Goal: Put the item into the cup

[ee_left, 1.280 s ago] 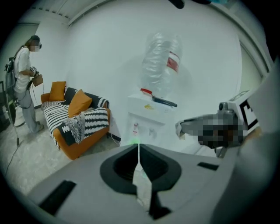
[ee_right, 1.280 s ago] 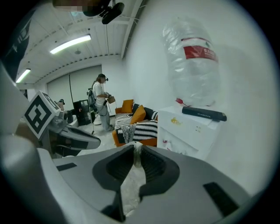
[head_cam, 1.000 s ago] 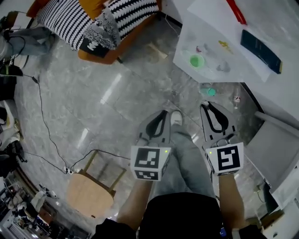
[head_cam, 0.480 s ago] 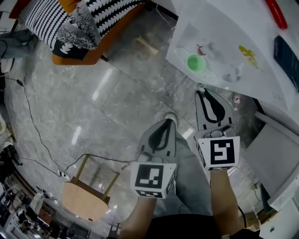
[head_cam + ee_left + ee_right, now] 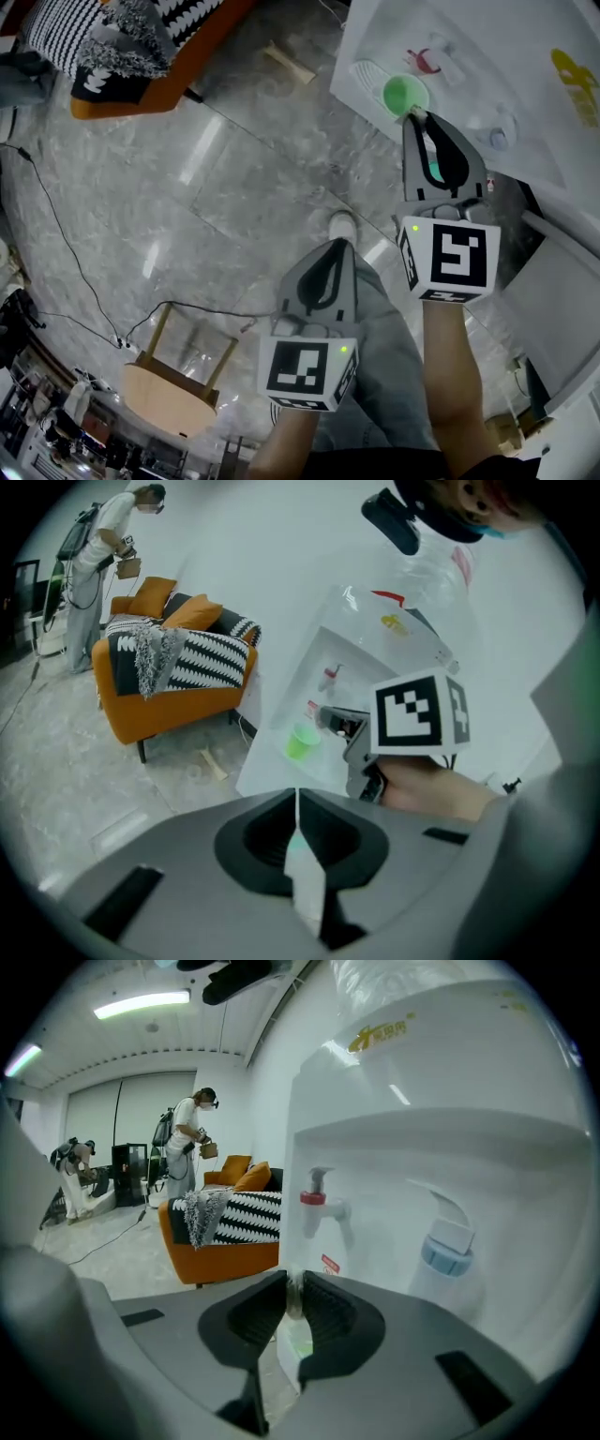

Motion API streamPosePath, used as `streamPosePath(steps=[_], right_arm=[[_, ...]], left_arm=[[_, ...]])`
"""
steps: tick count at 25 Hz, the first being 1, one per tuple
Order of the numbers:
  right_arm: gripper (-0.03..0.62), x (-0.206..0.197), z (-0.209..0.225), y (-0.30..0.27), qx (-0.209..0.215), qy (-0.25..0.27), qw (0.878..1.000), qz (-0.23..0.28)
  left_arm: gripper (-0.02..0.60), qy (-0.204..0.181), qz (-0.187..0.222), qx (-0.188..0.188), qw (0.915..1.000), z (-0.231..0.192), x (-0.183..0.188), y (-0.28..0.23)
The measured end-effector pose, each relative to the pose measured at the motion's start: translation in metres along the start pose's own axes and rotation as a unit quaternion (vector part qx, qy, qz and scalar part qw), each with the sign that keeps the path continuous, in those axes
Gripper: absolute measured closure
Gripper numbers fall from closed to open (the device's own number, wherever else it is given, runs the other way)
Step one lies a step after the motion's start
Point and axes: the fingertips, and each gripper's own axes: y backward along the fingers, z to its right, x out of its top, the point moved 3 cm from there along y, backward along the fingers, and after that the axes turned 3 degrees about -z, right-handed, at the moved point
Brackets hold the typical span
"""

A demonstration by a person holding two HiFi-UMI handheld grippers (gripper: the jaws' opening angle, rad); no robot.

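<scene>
Right tool, pinching a small item, has reached the dispenser's green cup; left tool closed.

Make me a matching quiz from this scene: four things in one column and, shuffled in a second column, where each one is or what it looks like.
Things
1. green cup
2. sofa
3. wooden stool
4. left hand-held gripper

Descriptions
A. jaws together, over the person's leg
B. orange, with a striped blanket on it
C. on the white water dispenser, just past the tips of the right hand-held gripper
D. on the floor, lower left in the head view

Pairs: 1-C, 2-B, 3-D, 4-A
</scene>
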Motion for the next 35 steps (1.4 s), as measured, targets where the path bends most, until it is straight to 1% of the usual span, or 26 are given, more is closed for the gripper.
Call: streamPosePath(steps=[6, 10, 13, 16, 17, 20, 22, 28, 31, 35], right_arm=[[0.534, -0.005, 0.012, -0.022, -0.025, -0.010, 1.000, 0.006], [0.534, -0.010, 0.016, -0.031, -0.029, -0.010, 1.000, 0.002], [0.534, -0.012, 0.018, -0.037, -0.031, -0.007, 0.999, -0.001], [0.534, -0.016, 0.020, -0.043, -0.035, -0.007, 0.999, -0.006], [0.534, -0.016, 0.021, -0.045, -0.036, -0.007, 0.999, -0.006], [0.534, -0.018, 0.020, -0.048, -0.034, -0.009, 0.999, -0.005], [0.534, -0.020, 0.020, -0.049, -0.034, -0.008, 0.999, -0.007], [0.534, -0.022, 0.019, -0.051, -0.036, -0.013, 0.999, -0.007], [0.534, -0.023, 0.020, -0.051, -0.035, -0.014, 0.999, -0.008], [0.534, -0.023, 0.020, -0.051, -0.033, -0.018, 0.999, -0.008]], left_arm=[[0.568, -0.032, -0.003, 0.022, 0.9992, 0.000, 0.002, -0.008], [0.568, -0.045, -0.010, 0.024, 0.9987, -0.002, 0.002, -0.020], [0.568, -0.039, -0.013, 0.021, 0.9989, -0.003, 0.004, -0.026], [0.568, -0.028, -0.025, 0.024, 0.9990, -0.004, 0.002, -0.031], [0.568, -0.028, -0.026, 0.023, 0.9990, -0.004, 0.002, -0.033], [0.568, -0.050, -0.028, 0.018, 0.9982, -0.006, -0.001, -0.038], [0.568, -0.054, -0.036, 0.017, 0.9977, -0.006, -0.002, -0.040], [0.568, -0.042, -0.047, 0.018, 0.9978, -0.010, -0.003, -0.042], [0.568, -0.049, -0.047, 0.015, 0.9976, -0.010, -0.005, -0.043], [0.568, -0.042, -0.050, 0.012, 0.9978, -0.011, -0.009, -0.043]])
